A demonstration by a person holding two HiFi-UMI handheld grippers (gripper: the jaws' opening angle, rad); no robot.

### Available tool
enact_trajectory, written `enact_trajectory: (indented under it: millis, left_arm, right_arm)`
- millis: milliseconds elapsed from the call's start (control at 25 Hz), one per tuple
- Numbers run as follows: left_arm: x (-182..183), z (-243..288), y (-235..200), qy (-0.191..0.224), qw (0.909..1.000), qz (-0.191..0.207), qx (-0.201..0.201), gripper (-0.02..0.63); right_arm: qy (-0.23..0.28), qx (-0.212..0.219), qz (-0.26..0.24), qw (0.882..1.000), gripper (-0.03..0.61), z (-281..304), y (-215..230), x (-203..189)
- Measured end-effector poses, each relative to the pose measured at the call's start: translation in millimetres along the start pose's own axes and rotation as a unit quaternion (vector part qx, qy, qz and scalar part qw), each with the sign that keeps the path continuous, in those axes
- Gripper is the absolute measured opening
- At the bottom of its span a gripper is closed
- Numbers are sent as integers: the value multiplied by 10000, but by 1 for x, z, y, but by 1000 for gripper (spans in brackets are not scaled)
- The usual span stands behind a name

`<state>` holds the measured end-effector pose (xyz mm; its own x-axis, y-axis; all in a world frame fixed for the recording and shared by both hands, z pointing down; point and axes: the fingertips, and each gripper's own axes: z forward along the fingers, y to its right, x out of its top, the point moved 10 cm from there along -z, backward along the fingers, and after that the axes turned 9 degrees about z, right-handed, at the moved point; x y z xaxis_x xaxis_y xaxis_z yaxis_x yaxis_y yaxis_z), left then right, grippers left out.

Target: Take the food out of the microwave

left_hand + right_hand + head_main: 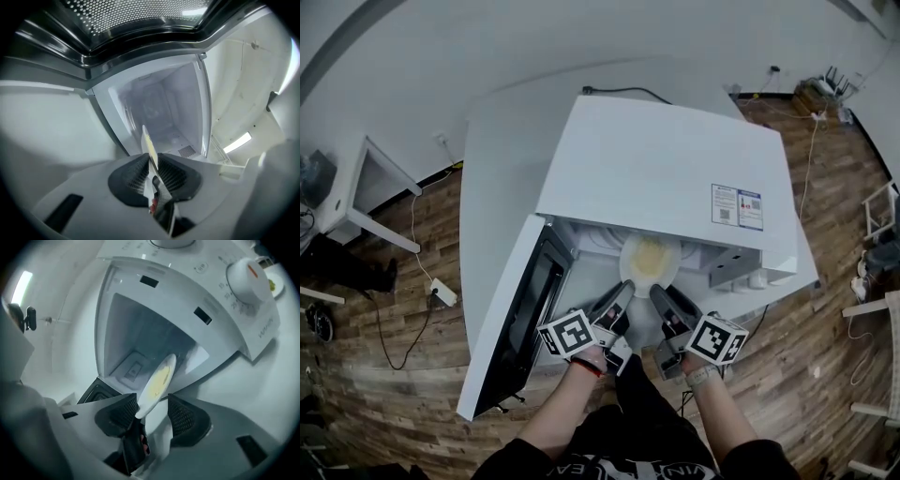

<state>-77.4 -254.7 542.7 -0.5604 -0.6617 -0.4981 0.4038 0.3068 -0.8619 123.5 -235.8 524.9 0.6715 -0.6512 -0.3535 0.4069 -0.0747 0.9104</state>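
Note:
A white microwave (675, 169) stands on a white table, its door (511, 319) swung open to the left. A white plate (649, 258) with yellow food sits at the mouth of the cavity. My left gripper (619, 292) is shut on the plate's near rim. In the left gripper view the plate (149, 145) shows edge-on, pinched in that gripper (151, 161). My right gripper (661, 295) is open around the rim beside it. In the right gripper view the plate (157, 383) stands in that gripper's (152, 411) gap, close to the left pad and apart from the right pad (180, 418).
The microwave's control panel with a round knob (246, 275) lies right of the cavity. The table (497, 159) extends left of the open door. A power strip (442, 292) and cables lie on the wooden floor; a second white table (356, 187) stands at far left.

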Motion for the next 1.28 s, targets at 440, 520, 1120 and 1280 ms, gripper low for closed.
enact_trajectory:
  millis: [440, 520, 1120, 1280]
  left_arm:
    - [-9, -14, 1, -37, 9996, -221, -196, 52]
    - [-10, -17, -1, -38, 9995, -251, -211, 51]
    - [-8, -14, -9, 51, 10000, 80, -7, 58]
    - [-7, -13, -11, 111, 9999, 123, 40, 58]
  right_arm:
    - [-85, 60, 762, 9970, 172, 22, 8, -5]
    - [-101, 46, 824, 9965, 130, 23, 9, -6]
    - [12, 435, 1305, 9905, 67, 20, 12, -6]
    - [-30, 456, 1380, 9894, 64, 16, 15, -8]
